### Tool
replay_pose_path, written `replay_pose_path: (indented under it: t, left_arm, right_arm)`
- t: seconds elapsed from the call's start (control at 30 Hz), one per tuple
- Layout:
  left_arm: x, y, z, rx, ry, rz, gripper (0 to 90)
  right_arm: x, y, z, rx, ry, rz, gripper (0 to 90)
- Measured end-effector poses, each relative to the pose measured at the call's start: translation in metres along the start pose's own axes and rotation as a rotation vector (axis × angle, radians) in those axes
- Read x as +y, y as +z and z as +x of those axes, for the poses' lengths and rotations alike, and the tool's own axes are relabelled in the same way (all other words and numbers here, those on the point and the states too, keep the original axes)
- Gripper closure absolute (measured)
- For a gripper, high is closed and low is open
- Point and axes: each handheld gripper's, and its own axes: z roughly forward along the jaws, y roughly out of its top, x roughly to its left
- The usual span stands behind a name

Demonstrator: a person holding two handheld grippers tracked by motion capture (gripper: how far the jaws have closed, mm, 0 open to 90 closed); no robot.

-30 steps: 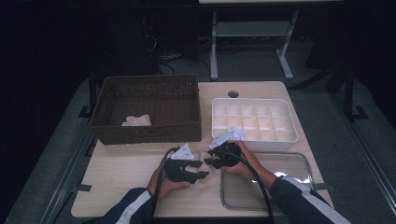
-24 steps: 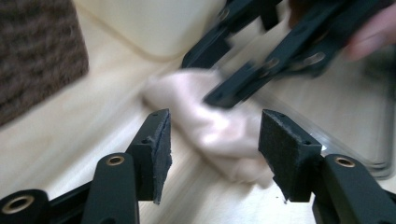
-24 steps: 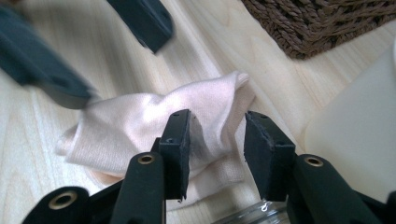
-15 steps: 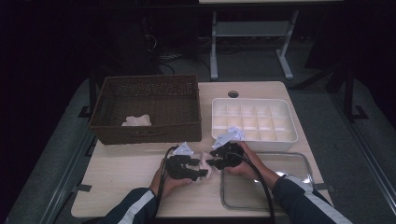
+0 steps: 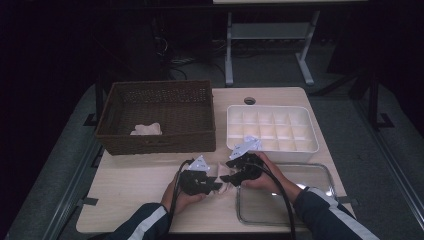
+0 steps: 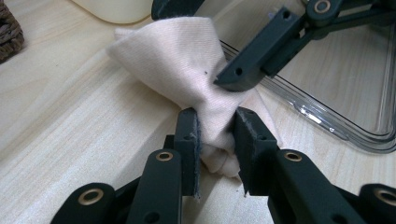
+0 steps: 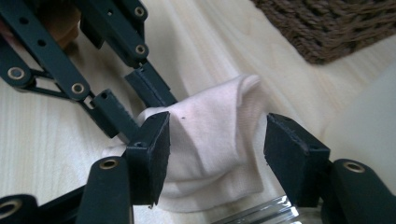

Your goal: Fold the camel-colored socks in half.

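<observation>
The left gripper [image 6: 217,133] pinches a bunched end of a small pale cloth [image 6: 187,70] between its two pads; its jaws have just been closing, and the fabric is squeezed tight between them. The right gripper [image 7: 217,140] straddles the same cloth [image 7: 215,135] from the other side, and its jaws have just been opening: the left pad sits at the cloth's edge, while the right pad stands clear of it with a gap, so it no longer clamps the fabric.

In the high view, the left gripper [image 5: 200,181] and the right gripper [image 5: 235,172] meet tip to tip near the front middle of the desk [image 5: 130,185], with the cloth [image 5: 226,184] lying on the wood between them, just beside the left rim of a clear glass tray [image 5: 320,172].

Behind the tray stands a white compartment box [image 5: 272,131]. To the left of it sits a brown wicker basket [image 5: 155,142] with another pale cloth [image 5: 146,129] lying inside. The person's dark sleeves with white stripes [image 5: 150,220] come in from the bottom edge.
</observation>
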Motion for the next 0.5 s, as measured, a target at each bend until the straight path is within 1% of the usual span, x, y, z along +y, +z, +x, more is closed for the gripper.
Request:
replay_pose_path:
  t: [0.03,0.07,0.13,0.17,0.2,0.23,0.27,0.3,0.37,0.4,0.43,0.47,0.5]
  left_arm:
    - [-0.001,0.0,-0.001,-0.002,-0.01,-0.005,70.7]
    - [-0.001,0.0,-0.001,-0.002,-0.01,-0.005,70.7]
    - [-0.003,0.0,-0.001,-0.004,-0.004,-0.013,70.0]
    - [-0.004,-0.001,-0.002,-0.003,0.003,-0.016,69.2]
    - [-0.006,-0.001,-0.002,-0.008,0.003,-0.018,68.3]
    - [-0.007,-0.002,-0.003,-0.007,0.006,-0.019,67.7]
    - [-0.008,-0.003,-0.003,-0.006,0.013,-0.022,67.5]
    - [-0.01,-0.003,-0.004,-0.004,0.022,-0.028,67.4]
    - [-0.012,-0.004,-0.004,-0.012,0.027,-0.029,66.5]
    - [-0.013,-0.005,-0.005,-0.012,0.035,-0.027,66.3]
    - [-0.013,-0.005,-0.005,-0.008,0.043,-0.028,65.7]
    - [-0.013,-0.005,-0.005,-0.007,0.046,-0.029,65.2]
    - [-0.013,-0.005,-0.004,-0.01,0.044,-0.03,64.9]
  right_arm:
    - [0.0,0.0,0.0,0.002,-0.002,0.001,39.6]
    - [0.0,0.0,0.0,0.002,-0.002,0.001,39.6]
    - [-0.001,0.003,-0.001,0.028,0.032,0.013,38.1]
    - [-0.002,0.006,-0.002,0.027,0.03,0.016,37.9]
    - [-0.003,0.008,-0.003,0.04,0.045,0.025,37.3]
    - [-0.003,0.01,-0.003,0.062,0.073,0.029,37.1]
    - [-0.004,0.012,-0.006,0.079,0.076,0.031,36.0]
    - [-0.004,0.014,-0.007,0.097,0.093,0.035,35.2]
    - [-0.005,0.017,-0.009,0.13,0.1,0.047,37.2]
    - [-0.005,0.019,-0.011,0.143,0.085,0.053,37.2]
    - [-0.005,0.02,-0.011,0.157,0.099,0.057,38.6]
    - [-0.005,0.021,-0.012,0.17,0.094,0.055,42.1]
    - [-0.005,0.022,-0.012,0.197,0.099,0.053,45.9]
